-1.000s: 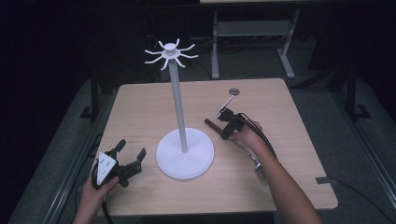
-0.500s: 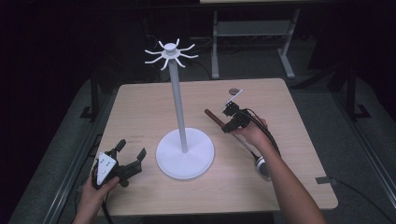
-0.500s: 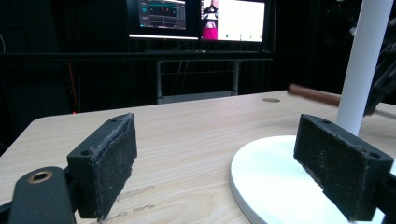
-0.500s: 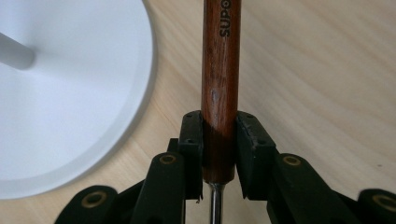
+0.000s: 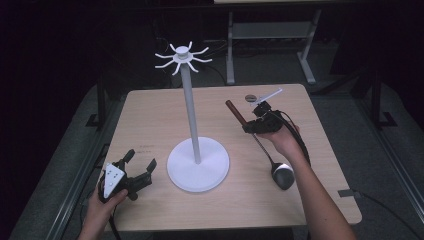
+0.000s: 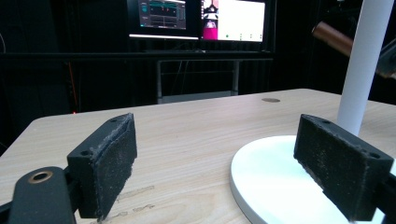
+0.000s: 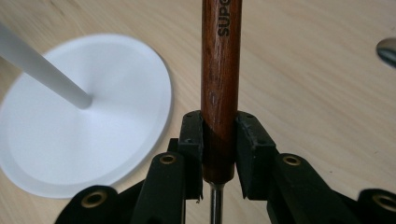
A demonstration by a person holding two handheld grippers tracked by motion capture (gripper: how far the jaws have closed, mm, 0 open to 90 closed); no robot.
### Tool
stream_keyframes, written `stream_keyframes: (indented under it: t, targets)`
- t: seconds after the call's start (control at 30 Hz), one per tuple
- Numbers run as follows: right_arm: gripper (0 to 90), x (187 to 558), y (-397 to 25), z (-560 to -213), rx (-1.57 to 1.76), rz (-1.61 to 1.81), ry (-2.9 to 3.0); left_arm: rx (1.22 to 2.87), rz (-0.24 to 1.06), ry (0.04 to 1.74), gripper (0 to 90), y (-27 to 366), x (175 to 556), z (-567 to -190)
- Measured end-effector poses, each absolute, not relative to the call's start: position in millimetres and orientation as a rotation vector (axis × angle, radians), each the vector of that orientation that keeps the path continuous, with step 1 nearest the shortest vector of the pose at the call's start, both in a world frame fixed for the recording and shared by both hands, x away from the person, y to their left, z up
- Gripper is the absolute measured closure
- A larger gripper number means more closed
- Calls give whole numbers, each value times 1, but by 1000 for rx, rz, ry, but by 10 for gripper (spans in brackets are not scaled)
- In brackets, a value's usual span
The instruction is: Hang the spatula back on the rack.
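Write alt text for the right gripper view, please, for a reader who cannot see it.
The right gripper clamps the brown wooden handle of a ladle between its two black jaws. Behind it lies a light wooden table, with the round white base of a stand at the left.

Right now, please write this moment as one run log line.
left gripper: open, beside stand base | right gripper: shut on ladle handle

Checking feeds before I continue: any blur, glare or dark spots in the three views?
High view: table evenly lit, surroundings nearly black. Left gripper view: sharp, bright monitors behind, no glare on the stand. Right gripper view: wooden handle crisp, far pole end softly blurred.
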State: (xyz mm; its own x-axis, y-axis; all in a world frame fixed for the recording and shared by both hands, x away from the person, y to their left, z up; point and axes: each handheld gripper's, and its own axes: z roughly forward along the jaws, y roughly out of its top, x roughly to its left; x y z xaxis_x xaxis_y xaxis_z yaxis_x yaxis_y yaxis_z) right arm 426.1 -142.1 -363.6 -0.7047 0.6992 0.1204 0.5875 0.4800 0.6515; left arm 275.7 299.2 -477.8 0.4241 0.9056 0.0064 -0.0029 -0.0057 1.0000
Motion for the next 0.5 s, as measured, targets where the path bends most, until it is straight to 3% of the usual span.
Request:
stream_keyframes:
  t: [0.5]
  targets:
    - [731,391,-172,-333,1043,1350,2350,1386,886,878,127,299,276,-478]
